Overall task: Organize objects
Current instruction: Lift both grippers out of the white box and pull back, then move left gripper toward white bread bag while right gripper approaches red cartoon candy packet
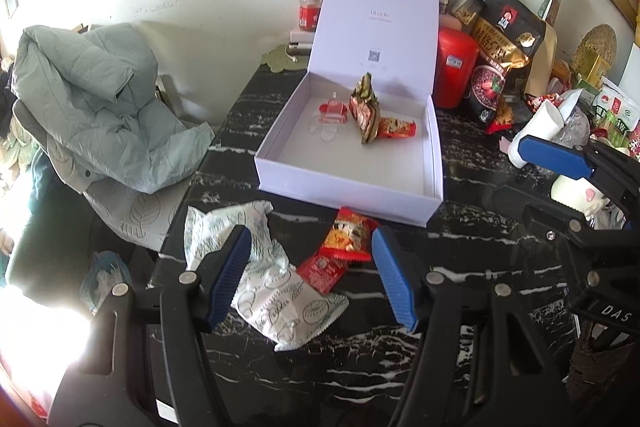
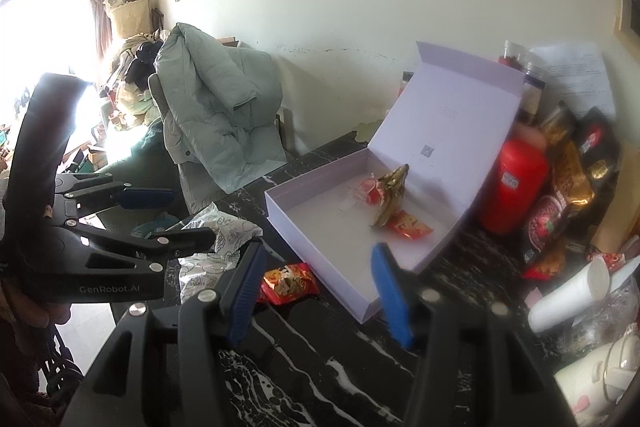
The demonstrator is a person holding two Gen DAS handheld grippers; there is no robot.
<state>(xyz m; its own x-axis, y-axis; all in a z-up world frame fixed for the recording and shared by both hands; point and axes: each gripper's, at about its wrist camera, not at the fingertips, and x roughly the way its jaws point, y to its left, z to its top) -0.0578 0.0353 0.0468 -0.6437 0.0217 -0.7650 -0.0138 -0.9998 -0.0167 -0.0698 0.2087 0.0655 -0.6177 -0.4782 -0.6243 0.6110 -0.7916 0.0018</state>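
Landmark: open white gift box (image 1: 352, 167) on the black marbled surface (image 1: 460, 227), lid standing up at its far side.
Already in box: gold-and-red snack packet (image 1: 365, 107) propped upright, small red packet (image 1: 396, 127) flat beside it, a clear-and-red small item (image 1: 331, 111) toward the far left corner; what it is I cannot tell.
Still outside: red snack packet (image 1: 347, 235) just in front of the box's near wall; a darker red sachet (image 1: 322, 273) touching it on the near side; white printed wrapper (image 1: 260, 267), crumpled, left of both.
Left tongs (image 1: 312, 275): spread, nothing pinched; the red packet and sachet lie between the blue pads, below them.
Right tongs (image 2: 318, 291): spread, empty, poised over the box's near corner.
Step, as I judge it: pick up the red snack packet for the box.
Doing it well: come down straddling the packet only, keeping the sachet and wrapper out of the bite; close on the puffy middle, not a crimped edge; lift clear of the near wall before moving over the box.
Packet axis: long axis runs roughly parallel to the box's near wall, lying flat, printed face up.
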